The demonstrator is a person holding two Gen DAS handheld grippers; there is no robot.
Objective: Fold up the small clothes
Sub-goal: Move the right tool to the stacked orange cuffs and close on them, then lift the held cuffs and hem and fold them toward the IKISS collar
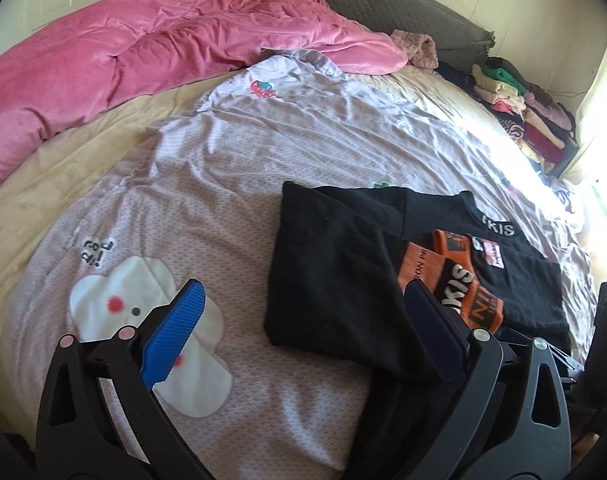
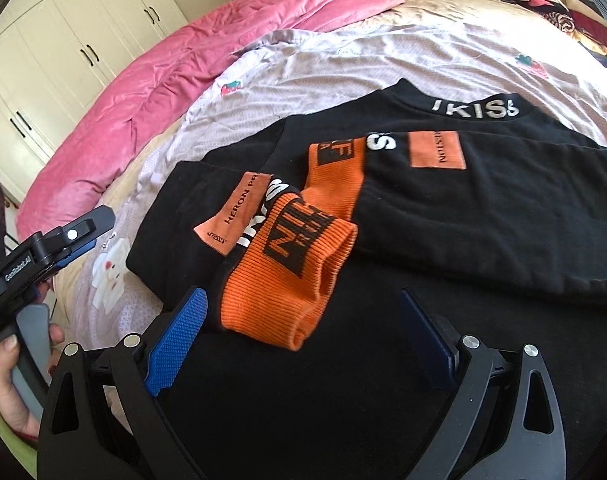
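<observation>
Sweater (image 2: 443, 216), black with orange cuffs (image 2: 299, 264) and white lettering at the collar, lies partly folded on the bedsheet (image 1: 263, 140), both sleeves drawn across its body so the cuffs overlap near the middle. At the far left of the bed a pink quilt (image 1: 123, 56) is bunched up, with a white wardrobe (image 2: 63, 52) behind it in the right wrist view.

Left hand (image 2: 11, 372) shows at the left edge of the right wrist view, fingers wrapped round the handle of the left gripper (image 1: 303, 320), which tilts down toward the bed. Its jaws stand released, spread wide, nothing between the pads: the blue left pad (image 1: 175, 332) hangs over a white cartoon patch (image 1: 111, 300) on the sheet, and the dark right pad sits over the sweater's folded left sleeve. Whether that pad touches the cloth cannot be told.

Right gripper (image 2: 299, 336) also points steeply down, over the sweater's lower body, just short of the orange cuffs. Its jaws are likewise spread and released, gripping nothing; the nearest cuff lies between the pad tips' line but apart from both pads.

At the far right of the bed, beyond the sweater, a pile of clothes (image 1: 523, 112) sits near the bright window side.
</observation>
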